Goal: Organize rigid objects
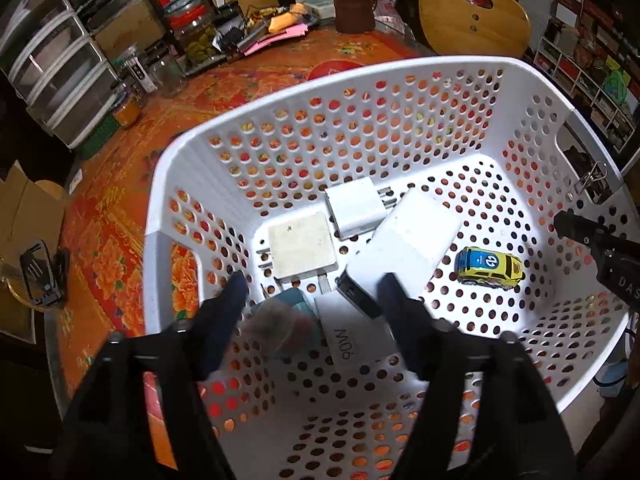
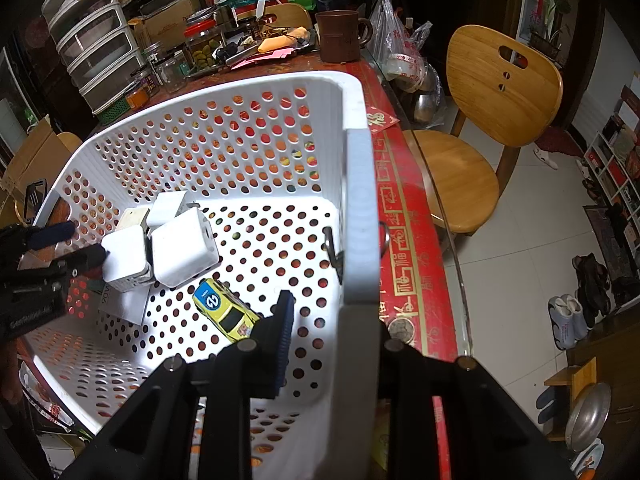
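Chargers lie in a loose heap on the floor of the white basket (image 1: pixel 400 80), right under the left claw (image 1: pixel 312 296), whose jaws stand apart with nothing pressed between them. Straight ahead of its tips sit a yellowed square charger (image 1: pixel 301 243) and a smaller white charger (image 1: pixel 354 206); a big white power brick (image 1: pixel 404 240) lies tilted by its right finger, and a flat white piece printed "90W" (image 1: pixel 352 330) rests between the fingers, below them. A blurred teal and pink object just inside the left finger cannot be made out. Off to that claw's right a yellow toy car (image 1: pixel 490 267) stands alone on the basket floor. The right claw (image 2: pixel 332 320) is closed on the basket's near wall, one finger inside, the other hidden outside. The basket sits on a bench (image 1: pixel 120 216) with an orange flowered cover.
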